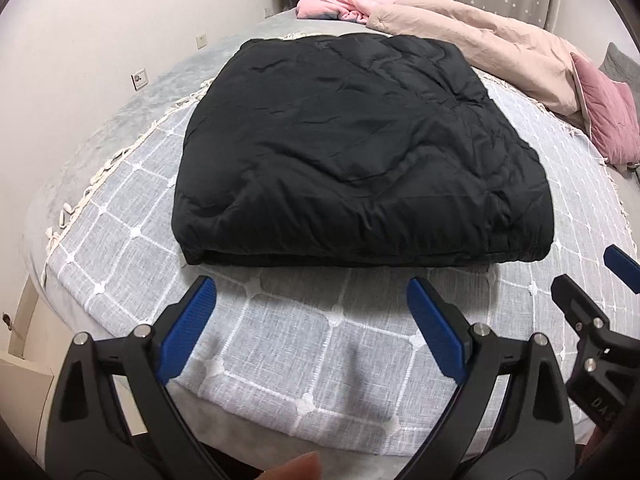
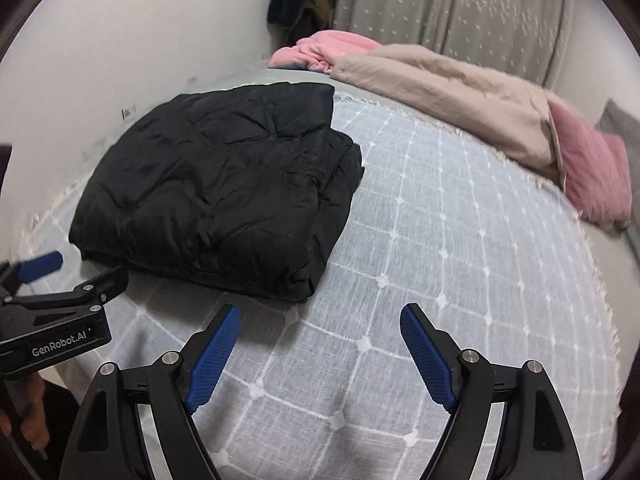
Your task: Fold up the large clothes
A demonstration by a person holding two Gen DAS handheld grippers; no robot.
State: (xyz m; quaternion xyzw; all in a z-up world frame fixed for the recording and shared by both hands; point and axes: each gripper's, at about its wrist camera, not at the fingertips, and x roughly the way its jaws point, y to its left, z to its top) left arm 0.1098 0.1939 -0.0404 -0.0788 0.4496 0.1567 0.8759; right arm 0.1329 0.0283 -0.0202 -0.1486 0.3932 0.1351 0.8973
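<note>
A black padded garment (image 1: pixel 360 152) lies folded into a thick rectangle on the bed; it also shows in the right wrist view (image 2: pixel 224 192) at the left. My left gripper (image 1: pixel 312 292) is open and empty, just in front of the garment's near edge, above the bedspread. My right gripper (image 2: pixel 320 316) is open and empty, near the garment's front right corner, not touching it. The right gripper also shows at the right edge of the left wrist view (image 1: pixel 592 276). The left gripper shows at the left edge of the right wrist view (image 2: pixel 72 272).
The bed has a grey-blue checked bedspread (image 2: pixel 440 240) with a fringed edge. A beige duvet (image 1: pixel 480 40), a pink blanket (image 1: pixel 344 0) and a pink pillow (image 1: pixel 608 116) lie at the far side. A white wall (image 1: pixel 100 20) runs along the left; curtains (image 2: pixel 460 4) hang behind.
</note>
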